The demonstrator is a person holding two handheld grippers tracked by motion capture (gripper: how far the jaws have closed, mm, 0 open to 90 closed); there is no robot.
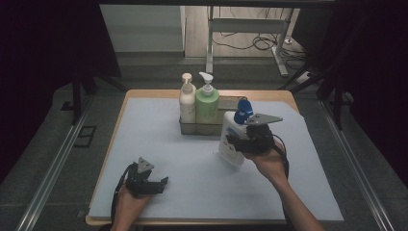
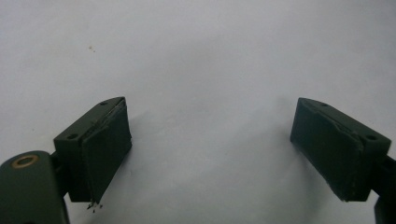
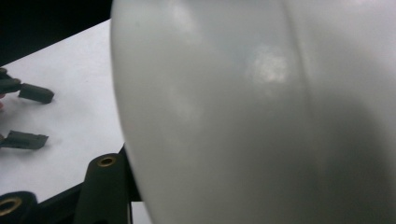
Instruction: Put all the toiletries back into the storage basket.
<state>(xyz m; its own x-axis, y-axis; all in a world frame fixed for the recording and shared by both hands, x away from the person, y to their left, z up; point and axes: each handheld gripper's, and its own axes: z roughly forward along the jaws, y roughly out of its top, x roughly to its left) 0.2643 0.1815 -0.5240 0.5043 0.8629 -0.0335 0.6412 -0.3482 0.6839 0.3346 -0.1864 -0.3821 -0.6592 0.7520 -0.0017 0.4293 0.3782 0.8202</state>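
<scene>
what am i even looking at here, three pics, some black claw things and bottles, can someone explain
A person sits at a table covered by a pale sheet and holds a hand-worked two-jaw gripper in each hand. The high view looks down from above. The right gripper is clamped on a white bottle with a blue pump, held tilted near a small tray that holds a cream bottle and a green bottle. The other two pictures come from cameras riding on the grippers. The left gripper is open over the bare sheet; the right gripper view shows the white bottle close up.

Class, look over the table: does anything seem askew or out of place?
Yes. The white bottle with the blue pump is tilted, held by the right gripper outside the rack, where two bottles stand upright.
</scene>
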